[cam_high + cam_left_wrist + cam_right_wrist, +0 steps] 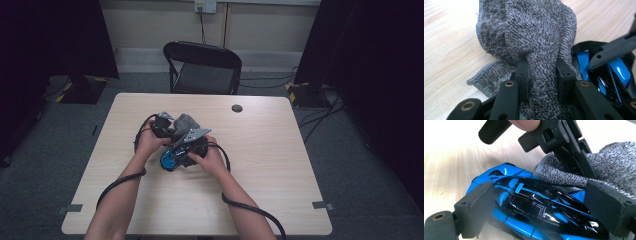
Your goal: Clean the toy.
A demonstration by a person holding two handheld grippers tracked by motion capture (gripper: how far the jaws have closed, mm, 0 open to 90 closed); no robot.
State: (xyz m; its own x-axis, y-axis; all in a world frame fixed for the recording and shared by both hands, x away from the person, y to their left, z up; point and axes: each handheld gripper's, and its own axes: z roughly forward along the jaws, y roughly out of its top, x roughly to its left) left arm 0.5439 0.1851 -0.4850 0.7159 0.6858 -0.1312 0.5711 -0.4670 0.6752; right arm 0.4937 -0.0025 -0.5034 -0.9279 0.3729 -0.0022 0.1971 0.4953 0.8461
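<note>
Blue toy car lies mid-table, clamped by its sides between the right gripper's jaws, while the left gripper, pinching a bunched grey cloth, presses that cloth against the car's end.

Both forearms reach in to mid-table. The left gripper is clamped on a cloth; the right gripper clasps a toy car.

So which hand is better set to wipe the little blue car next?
Probably the left: the left gripper is shut on the grey cloth, right beside the toy car, which the right gripper holds.
</note>
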